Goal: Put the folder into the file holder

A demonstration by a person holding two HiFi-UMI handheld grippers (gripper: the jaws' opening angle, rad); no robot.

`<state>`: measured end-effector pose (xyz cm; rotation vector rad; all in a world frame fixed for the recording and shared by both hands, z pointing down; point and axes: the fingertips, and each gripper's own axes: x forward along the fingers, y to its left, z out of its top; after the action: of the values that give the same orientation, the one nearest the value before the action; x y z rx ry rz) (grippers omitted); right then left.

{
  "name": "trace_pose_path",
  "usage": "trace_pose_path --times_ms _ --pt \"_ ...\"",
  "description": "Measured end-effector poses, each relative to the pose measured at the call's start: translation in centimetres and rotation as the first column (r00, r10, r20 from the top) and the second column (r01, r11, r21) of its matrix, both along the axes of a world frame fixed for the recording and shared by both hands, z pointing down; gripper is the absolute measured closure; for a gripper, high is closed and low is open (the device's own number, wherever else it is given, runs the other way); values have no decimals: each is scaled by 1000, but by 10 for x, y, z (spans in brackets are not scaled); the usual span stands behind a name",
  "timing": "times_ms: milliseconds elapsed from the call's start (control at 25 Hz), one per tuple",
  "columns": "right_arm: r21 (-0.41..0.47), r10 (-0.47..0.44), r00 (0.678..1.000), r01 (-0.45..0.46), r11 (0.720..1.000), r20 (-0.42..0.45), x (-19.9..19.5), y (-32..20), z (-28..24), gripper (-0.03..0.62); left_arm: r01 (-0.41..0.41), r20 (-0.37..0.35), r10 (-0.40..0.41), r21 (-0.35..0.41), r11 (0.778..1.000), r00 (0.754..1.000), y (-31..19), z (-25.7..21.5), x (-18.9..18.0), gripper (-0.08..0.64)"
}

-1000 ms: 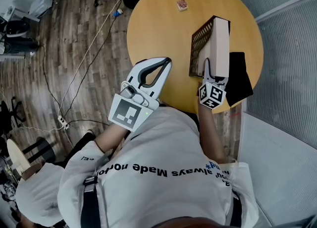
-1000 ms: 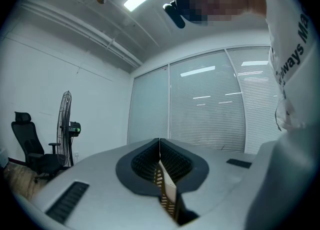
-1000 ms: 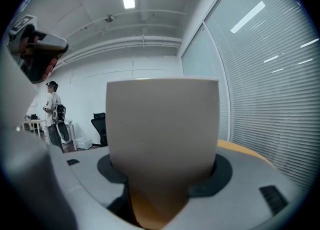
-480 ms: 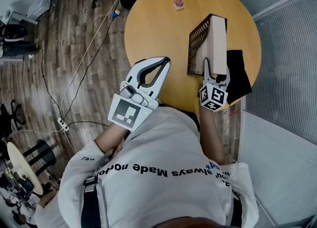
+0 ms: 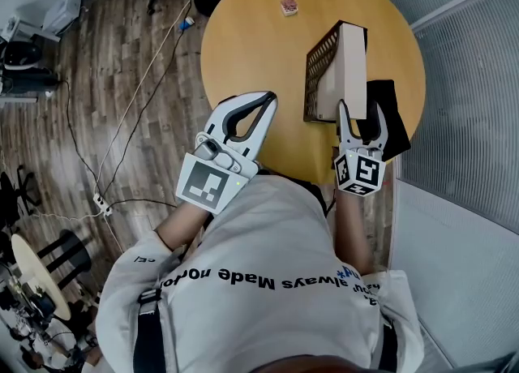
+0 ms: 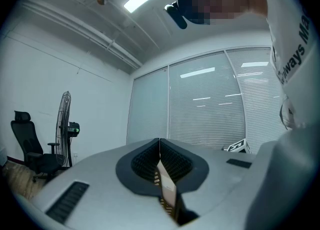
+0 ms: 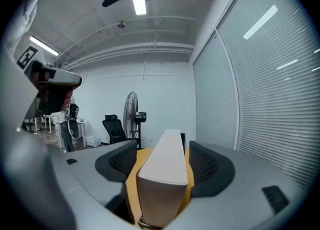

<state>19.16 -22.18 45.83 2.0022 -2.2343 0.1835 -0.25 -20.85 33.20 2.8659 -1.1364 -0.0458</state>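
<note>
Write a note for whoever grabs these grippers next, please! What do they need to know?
Left gripper: shut, empty, held by the table's near edge.
Right gripper: open, jaws either side of the folder's near end, not pressing it.
Folder: upright in the file holder on the table.
Done: folder is in the holder, with no grip on it.
Left: probably just draw the right gripper back clear.

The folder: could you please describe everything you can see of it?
The folder is a thick, plain beige slab, cardboard by its look, closed. It stands on edge in the black mesh file holder on the round wooden table. Its near end lies between the open jaws of the right gripper, which do not touch it.
</note>
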Motion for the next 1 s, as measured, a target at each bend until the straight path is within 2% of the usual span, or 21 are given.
trace_pose_path --times_ms 160,400,600,1000 --pt "20 -58 998 58 998 0 -6 9 -24 270 6 -2 -6 0 1000 1000 1 -1 2 535" --pt "45 -164 986 163 986 14 -24 25 -50 371 14 -5 -14 5 1000 1000 4 1 6 535" --pt "42 -280 960 279 959 3 -45 34 -71 422 19 -7 -19 8 1000 1000 3 -1 6 535" --pt "44 -408 913 408 912 -18 -65 50 -103 497 23 -9 -23 6 1000 1000 4 -3 9 535"
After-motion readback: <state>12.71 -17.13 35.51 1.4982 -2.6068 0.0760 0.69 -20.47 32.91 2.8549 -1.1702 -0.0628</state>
